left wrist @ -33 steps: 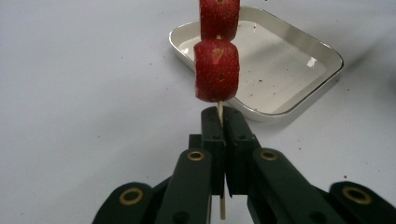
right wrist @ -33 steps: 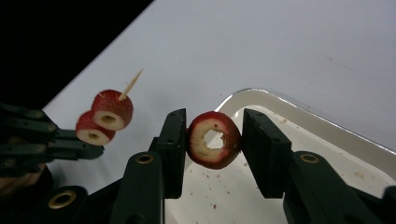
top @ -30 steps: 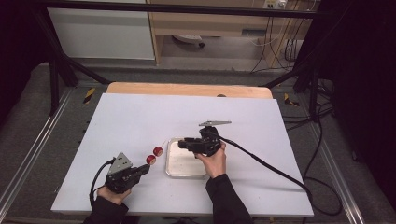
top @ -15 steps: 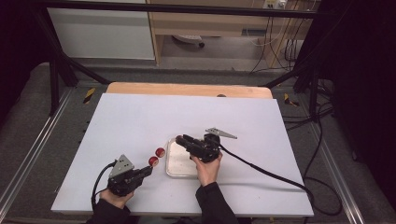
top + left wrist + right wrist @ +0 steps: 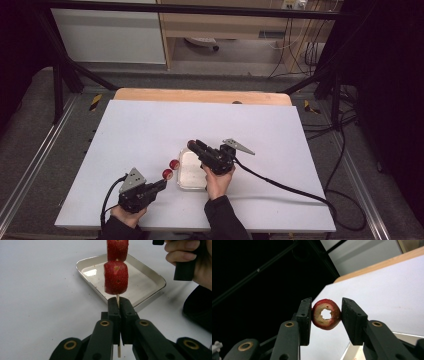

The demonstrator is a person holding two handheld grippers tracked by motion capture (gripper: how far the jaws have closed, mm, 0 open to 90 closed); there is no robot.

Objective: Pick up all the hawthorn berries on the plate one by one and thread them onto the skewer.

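My left gripper (image 5: 119,305) is shut on a thin wooden skewer (image 5: 117,298) that carries two red strawberry pieces (image 5: 116,277), held above the white table beside a shallow metal tray (image 5: 150,281). From above, the left gripper (image 5: 161,183) is at the table's near left, and the skewered pieces (image 5: 170,169) point toward the tray (image 5: 186,182). My right gripper (image 5: 326,314) is shut on a red ring-shaped fruit piece (image 5: 332,323) with a hollow centre. From above, the right gripper (image 5: 192,145) hovers over the tray's far left corner, a little past the skewer's tip.
The white table top (image 5: 150,125) has a wooden strip (image 5: 200,95) along its far edge. The right gripper's black cable (image 5: 280,187) trails across the table to the right. Dark frame rails stand on both sides.
The right hand has swung round below its gripper, and the grey plate on top has turned to the right. The gripper's tips stayed over the tray's far left corner. The left gripper barely moved.
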